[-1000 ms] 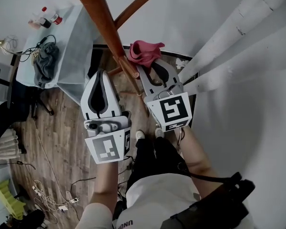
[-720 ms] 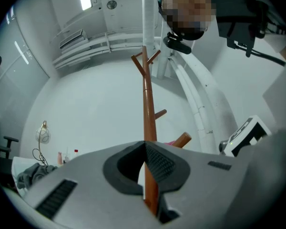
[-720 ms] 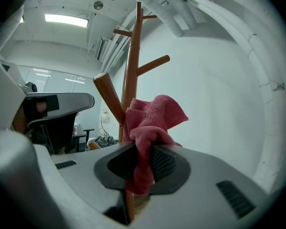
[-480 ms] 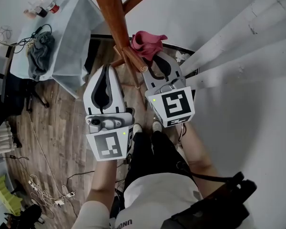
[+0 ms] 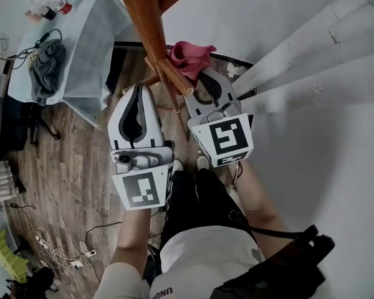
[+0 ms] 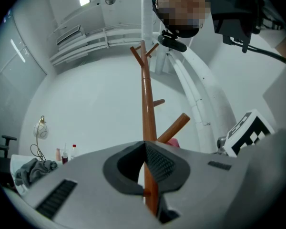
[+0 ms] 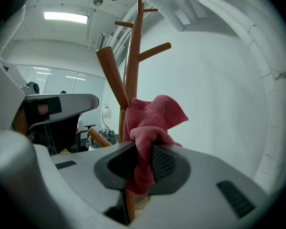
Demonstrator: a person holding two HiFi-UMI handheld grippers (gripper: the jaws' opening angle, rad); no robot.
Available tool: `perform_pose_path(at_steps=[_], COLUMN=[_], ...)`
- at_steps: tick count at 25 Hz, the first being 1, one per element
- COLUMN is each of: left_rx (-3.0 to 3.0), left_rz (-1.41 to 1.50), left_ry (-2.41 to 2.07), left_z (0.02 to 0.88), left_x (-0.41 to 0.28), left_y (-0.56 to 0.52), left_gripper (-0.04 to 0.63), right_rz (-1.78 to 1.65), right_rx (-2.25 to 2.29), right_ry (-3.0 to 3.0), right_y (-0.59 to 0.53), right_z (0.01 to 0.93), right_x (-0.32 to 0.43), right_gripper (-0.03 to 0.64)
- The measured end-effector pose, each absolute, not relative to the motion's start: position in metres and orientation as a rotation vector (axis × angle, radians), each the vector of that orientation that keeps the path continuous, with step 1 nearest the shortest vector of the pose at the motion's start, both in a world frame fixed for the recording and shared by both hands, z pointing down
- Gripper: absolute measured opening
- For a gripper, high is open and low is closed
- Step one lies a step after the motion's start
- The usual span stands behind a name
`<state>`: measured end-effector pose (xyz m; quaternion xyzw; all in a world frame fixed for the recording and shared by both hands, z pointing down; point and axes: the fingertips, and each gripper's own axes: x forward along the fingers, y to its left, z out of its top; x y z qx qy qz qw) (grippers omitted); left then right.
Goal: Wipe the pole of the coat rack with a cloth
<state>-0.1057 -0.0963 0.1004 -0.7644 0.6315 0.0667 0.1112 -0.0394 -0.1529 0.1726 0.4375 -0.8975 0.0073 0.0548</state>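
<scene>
The brown wooden pole (image 5: 144, 23) of the coat rack rises between my two grippers, with angled pegs (image 5: 174, 78) branching off it. A pink cloth (image 5: 190, 53) is bunched just right of the pole, and my right gripper (image 5: 198, 75) is shut on it. In the right gripper view the cloth (image 7: 152, 118) hangs from the right gripper (image 7: 145, 149), touching the pole (image 7: 132, 56). My left gripper (image 5: 141, 87) sits left of the pole, jaws shut and holding nothing. In the left gripper view the pole (image 6: 147, 94) stands just beyond the left gripper (image 6: 145, 146).
A table under a white cover (image 5: 93, 39) stands at the upper left with a grey garment (image 5: 45, 61) and small bottles (image 5: 47, 8). Cables (image 5: 62, 254) lie on the wood floor. A white wall with pipes (image 5: 311, 48) is to the right.
Both grippers and the cloth have shifted slightly upward in the head view, staying beside the pole. Neither grip has changed.
</scene>
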Motion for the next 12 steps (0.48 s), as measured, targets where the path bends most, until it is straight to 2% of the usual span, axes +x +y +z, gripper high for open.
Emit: perform_pose_path(at_steps=[12], left_rx=[-2.289], left_rz=[0.142], left_ry=[1.896], left_z=[0.135], left_x=[-0.101], left_y=[-0.09], left_gripper=[0.014], right_rz=[0.05], right_rx=[1.302], right_ry=[-2.714], right_y=[-0.15], right_z=[0.194], right_x=[-0.039], right_gripper=[0.074])
